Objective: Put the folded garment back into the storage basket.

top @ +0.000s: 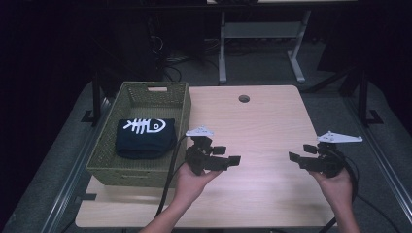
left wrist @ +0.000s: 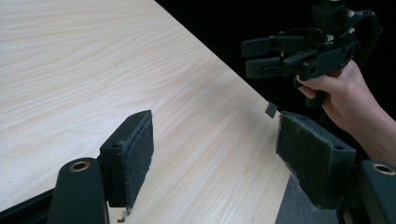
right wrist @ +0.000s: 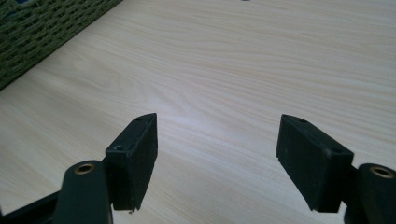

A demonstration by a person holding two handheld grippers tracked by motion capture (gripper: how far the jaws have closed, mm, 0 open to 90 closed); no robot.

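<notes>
left gripper: jaws wide, nothing held, right of basket
right gripper: same, we've stowed shirt in basket

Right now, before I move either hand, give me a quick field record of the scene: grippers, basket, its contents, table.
left gripper: open, nothing between the jaws, held over the table just right of the basket
right gripper: open, nothing between the jaws, held over the table's right part
basket: green woven, on the table's left side
folded cloth: dark with a white fish-bone print, lying inside the basket
table: light wood, with a round hole near its far edge
facing: the two grippers point toward each other
</notes>
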